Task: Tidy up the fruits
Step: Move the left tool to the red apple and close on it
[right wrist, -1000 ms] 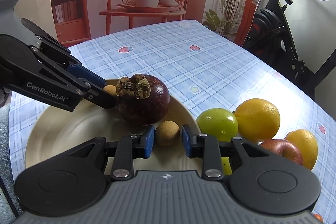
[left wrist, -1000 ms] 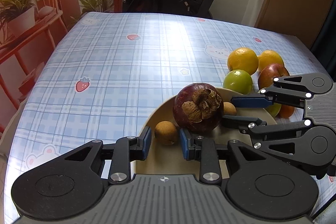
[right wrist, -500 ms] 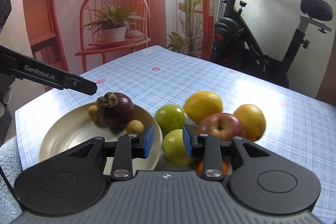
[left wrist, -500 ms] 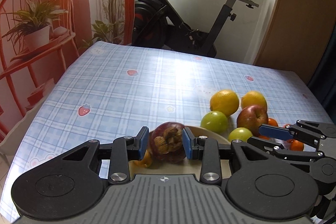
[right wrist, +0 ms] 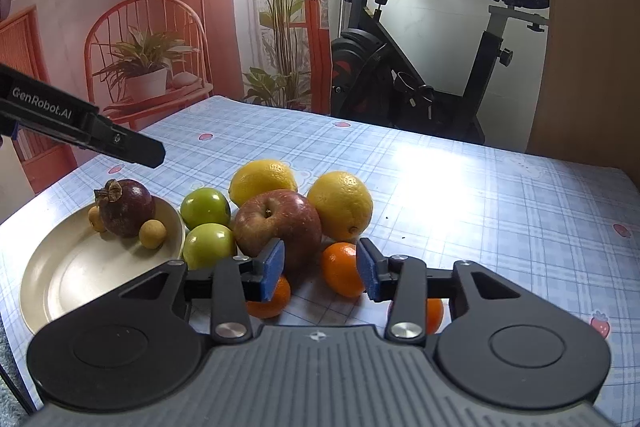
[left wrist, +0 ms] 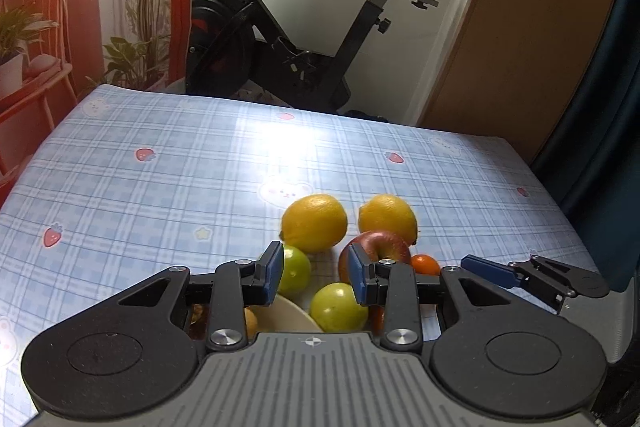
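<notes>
On a table under a blue plaid cloth point(right wrist: 460, 187), a round cream plate point(right wrist: 80, 267) holds a dark purple mangosteen point(right wrist: 127, 207) with two small tan longans point(right wrist: 152, 233) touching it. Just right of the plate sit two green apples point(right wrist: 205, 207), a red apple point(right wrist: 278, 223) and two yellow lemons point(right wrist: 340, 205). The right gripper point(right wrist: 319, 269) hovers with its blue-padded jaws opening, framing a small orange tangerine point(right wrist: 340, 273) without gripping it. The black left gripper's finger point(right wrist: 100, 135) reaches in above the plate.
</notes>
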`<state>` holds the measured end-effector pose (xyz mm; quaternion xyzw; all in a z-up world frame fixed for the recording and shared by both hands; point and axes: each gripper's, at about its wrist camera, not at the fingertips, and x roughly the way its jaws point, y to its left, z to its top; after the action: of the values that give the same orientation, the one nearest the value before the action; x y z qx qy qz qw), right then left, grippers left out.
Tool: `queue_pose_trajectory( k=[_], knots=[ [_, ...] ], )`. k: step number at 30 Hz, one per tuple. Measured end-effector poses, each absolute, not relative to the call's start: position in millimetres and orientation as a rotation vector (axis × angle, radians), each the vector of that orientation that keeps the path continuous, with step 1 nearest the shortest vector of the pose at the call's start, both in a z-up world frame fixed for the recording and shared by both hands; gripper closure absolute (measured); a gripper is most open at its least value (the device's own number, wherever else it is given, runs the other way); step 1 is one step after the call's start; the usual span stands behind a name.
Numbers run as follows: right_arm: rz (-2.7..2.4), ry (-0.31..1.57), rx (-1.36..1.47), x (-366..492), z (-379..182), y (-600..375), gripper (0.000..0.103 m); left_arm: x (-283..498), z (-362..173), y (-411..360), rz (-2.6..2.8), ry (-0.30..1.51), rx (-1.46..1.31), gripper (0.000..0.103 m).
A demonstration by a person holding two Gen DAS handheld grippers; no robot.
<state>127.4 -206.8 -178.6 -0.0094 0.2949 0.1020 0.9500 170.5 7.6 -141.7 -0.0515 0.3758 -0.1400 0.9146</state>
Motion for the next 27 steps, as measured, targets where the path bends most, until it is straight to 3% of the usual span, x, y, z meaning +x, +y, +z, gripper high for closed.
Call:
queue_pose_trajectory(
  k=[7, 11, 27],
  knots=[
    [0.281, 0.623, -0.049, 145.3, -186.9, -196.2, 0.052, 198.6, -152.2, -14.2, -0.355, 0.830, -0.112, 0.063],
    [0.317, 0.636, -0.073, 155.6, -191.8, -189.5, 0.047, 210.0, -160.6, -22.9, -0.386, 0.852, -0.124, 0.047],
    [0.376, 0.659, -0.086, 180.7, -196.9, -184.8, 0.040, 242.5, -190.0, -26.5, -0.464, 0.965, -0.167, 0.047]
  ],
)
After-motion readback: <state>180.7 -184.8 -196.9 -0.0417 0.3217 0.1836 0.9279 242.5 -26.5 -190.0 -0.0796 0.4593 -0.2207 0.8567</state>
